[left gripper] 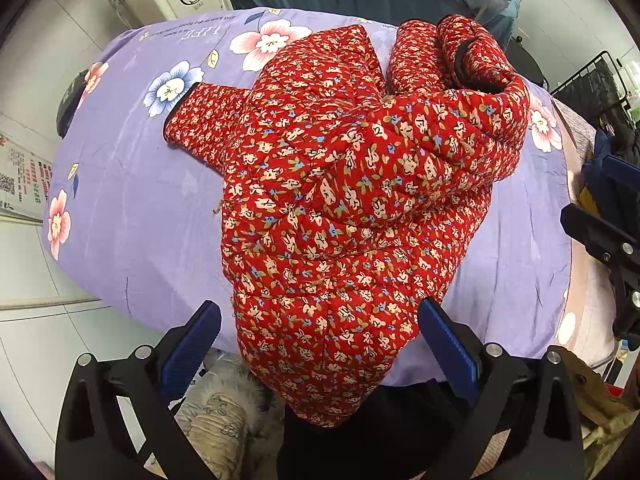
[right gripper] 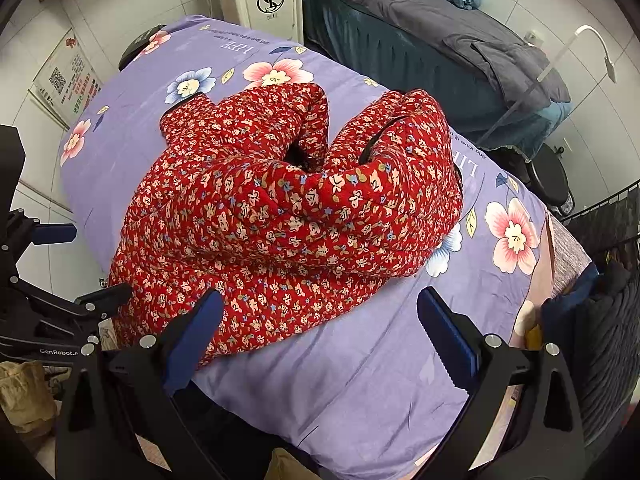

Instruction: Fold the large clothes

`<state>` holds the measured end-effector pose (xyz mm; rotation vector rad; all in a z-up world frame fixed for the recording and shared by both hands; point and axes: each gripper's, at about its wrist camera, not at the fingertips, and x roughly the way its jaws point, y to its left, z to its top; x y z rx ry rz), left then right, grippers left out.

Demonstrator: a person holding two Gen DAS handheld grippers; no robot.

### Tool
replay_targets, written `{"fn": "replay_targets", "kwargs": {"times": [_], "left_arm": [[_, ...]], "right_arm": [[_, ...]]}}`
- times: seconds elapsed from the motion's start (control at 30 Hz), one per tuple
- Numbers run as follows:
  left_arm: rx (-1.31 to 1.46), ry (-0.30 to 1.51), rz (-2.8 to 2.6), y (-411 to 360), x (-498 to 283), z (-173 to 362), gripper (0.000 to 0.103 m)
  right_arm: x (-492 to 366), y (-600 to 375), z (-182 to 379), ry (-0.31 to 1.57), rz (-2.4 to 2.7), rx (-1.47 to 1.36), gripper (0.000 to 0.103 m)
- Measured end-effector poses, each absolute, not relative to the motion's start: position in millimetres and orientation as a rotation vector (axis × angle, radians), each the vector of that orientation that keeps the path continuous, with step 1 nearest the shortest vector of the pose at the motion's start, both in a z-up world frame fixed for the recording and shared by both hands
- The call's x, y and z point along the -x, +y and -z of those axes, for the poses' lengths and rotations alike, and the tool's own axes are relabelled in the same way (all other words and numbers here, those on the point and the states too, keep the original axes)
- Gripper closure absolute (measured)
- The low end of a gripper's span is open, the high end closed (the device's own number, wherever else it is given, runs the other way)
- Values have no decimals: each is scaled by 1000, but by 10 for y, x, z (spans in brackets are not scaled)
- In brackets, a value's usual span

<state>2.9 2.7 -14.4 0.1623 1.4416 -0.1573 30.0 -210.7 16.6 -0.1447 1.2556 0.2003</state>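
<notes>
From the left wrist view, the left gripper (left gripper: 320,344) hovers with its blue pads spread wide, holding nothing, straddling the near hem of the red floral quilted jacket (left gripper: 340,200), which droops over the worktop's front edge at 6 o'clock. The jacket lies bunched in the middle of the worktop, on the purple floral sheet (left gripper: 128,208); one sleeve (left gripper: 200,120) sticks out toward 10 o'clock and the other is thrown across the body toward 1 o'clock, which I read as a fold partly made. The spread jaws over the hem suggest a grasp is being lined up there. This view alone shows the overhanging hem and, at 3 o'clock, the other tool's black frame. From the right wrist view, the right gripper (right gripper: 320,344) is likewise spread and empty, its left pad just beside the jacket's near edge, with bare sheet between the pads. Only here does the dark opening between the two humped halves show, and the unmade bed (right gripper: 440,28) behind at 1 o'clock.
</notes>
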Motion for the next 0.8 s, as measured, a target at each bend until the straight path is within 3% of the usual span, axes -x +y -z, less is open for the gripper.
{"fn": "replay_targets", "kwargs": {"times": [0.8], "left_arm": [[-168,1447,159,3,-24,164,6]], "right_arm": [[-295,-2112,-168,1251,-201,143,7]]}}
